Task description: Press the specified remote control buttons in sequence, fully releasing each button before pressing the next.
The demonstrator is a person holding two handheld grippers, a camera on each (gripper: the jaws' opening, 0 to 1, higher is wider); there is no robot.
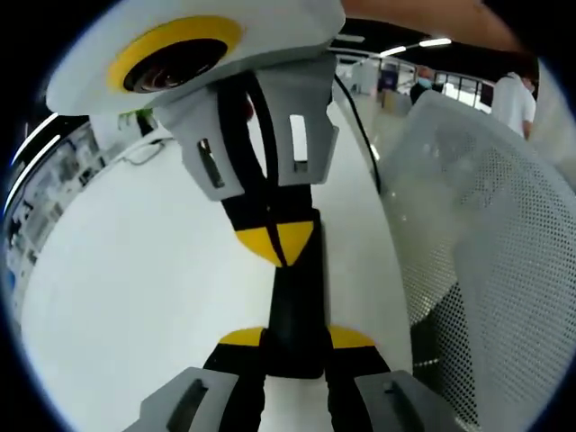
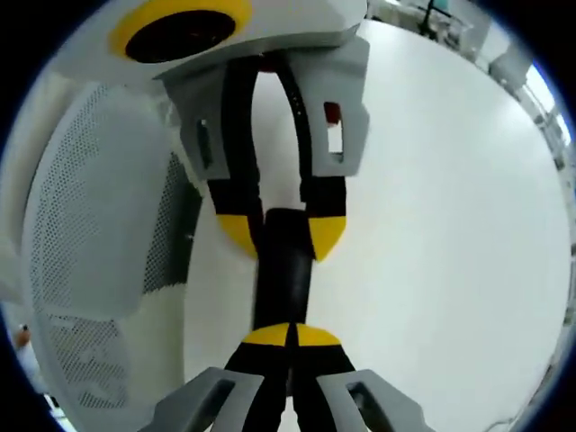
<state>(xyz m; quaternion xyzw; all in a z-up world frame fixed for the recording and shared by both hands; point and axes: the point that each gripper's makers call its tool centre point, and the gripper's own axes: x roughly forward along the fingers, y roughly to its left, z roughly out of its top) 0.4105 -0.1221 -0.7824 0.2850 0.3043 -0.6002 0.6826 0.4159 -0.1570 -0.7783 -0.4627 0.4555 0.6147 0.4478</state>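
Note:
A black remote control [image 1: 295, 310] is held over the white table, and my left gripper [image 1: 295, 338] is shut on its near end, one yellow tip on each side. My right gripper [image 1: 274, 241] comes in from above with its yellow tips closed together, resting on the remote's far part. In the right gripper view the right gripper [image 2: 290, 335] is shut, its tips against the remote [image 2: 283, 279]. Opposite it, the left gripper [image 2: 281, 232] clamps the remote's other end. The buttons are hidden from both views.
A white table [image 1: 135, 288] spreads under both grippers, with wide bare surface [image 2: 450, 225]. A white mesh chair back [image 1: 486, 252] stands close beside the grippers [image 2: 90, 198]. People stand far off in the room behind the chair.

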